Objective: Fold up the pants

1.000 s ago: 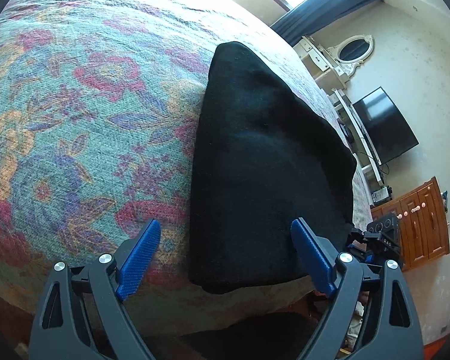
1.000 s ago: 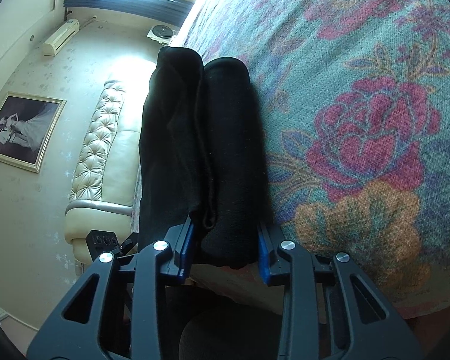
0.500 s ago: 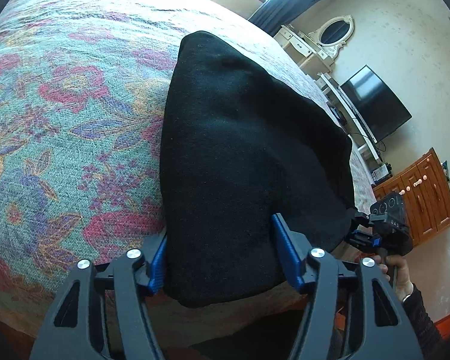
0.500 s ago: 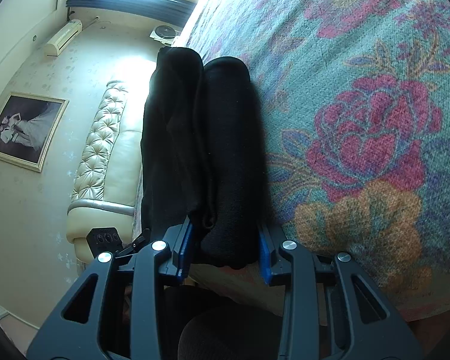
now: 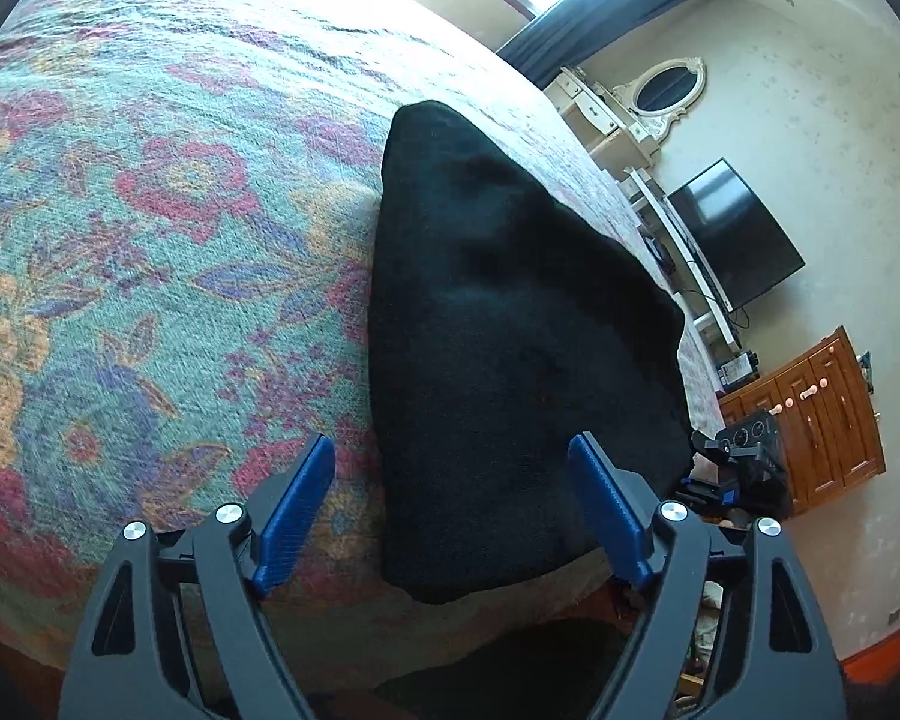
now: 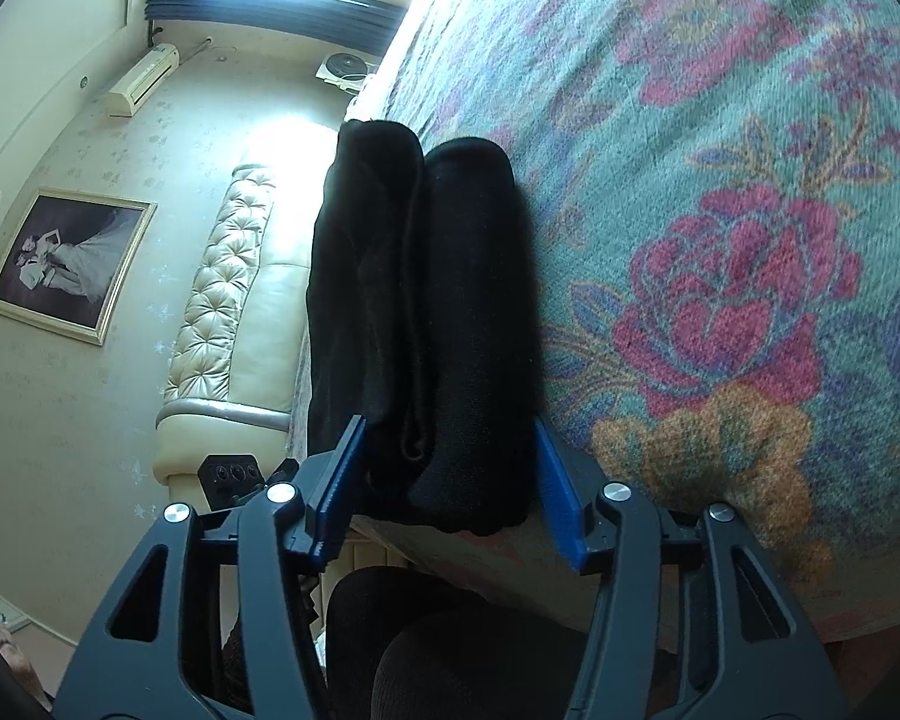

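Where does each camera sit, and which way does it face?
Left wrist: on the left gripper, looking down along open jaws over the folded pants on the bed; right gripper shows beyond.
Right wrist: on the right gripper, its jaws just opened around the pants' end; left gripper shows.
Shared: pants, bed.

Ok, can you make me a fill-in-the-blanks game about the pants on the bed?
1. The folded pants are coloured ____.
2. The pants lie on a bedspread patterned with ____.
3. The right tool has just been opening, and its blue pads stand ____ of the pants.
4. The left tool is ____, gripping nothing.

Missing words: black; flowers; clear; open
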The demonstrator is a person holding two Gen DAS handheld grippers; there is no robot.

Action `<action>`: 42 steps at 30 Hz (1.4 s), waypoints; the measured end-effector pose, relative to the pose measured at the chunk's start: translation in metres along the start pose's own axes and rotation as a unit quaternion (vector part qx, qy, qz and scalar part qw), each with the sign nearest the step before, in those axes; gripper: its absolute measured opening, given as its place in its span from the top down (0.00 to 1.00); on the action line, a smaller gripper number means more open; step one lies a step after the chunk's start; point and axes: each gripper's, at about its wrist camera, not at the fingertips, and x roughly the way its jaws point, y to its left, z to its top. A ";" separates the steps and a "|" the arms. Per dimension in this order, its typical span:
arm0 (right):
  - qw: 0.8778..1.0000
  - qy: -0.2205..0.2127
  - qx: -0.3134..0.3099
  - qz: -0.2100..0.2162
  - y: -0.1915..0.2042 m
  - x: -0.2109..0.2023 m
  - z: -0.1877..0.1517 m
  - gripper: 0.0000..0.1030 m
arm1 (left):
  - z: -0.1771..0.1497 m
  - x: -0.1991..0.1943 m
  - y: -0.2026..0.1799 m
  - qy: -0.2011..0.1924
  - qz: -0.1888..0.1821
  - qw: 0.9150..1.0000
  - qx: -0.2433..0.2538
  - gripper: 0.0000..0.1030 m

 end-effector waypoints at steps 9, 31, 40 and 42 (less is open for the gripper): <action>0.999 -0.019 -0.026 -0.030 0.004 0.010 0.058 0.26 | 0.046 0.027 0.033 0.017 -0.025 0.999 -0.038 0.21; 0.998 0.025 -0.064 0.005 0.021 0.078 0.132 0.46 | 0.117 0.104 0.011 0.049 -0.048 0.998 0.002 0.16; 0.998 0.023 -0.053 0.014 0.005 0.075 0.125 0.67 | 0.132 0.111 0.014 0.071 -0.062 0.995 -0.020 0.16; 0.998 0.022 -0.053 0.016 0.003 0.074 0.123 0.67 | 0.135 0.111 0.018 0.073 -0.072 0.994 -0.035 0.16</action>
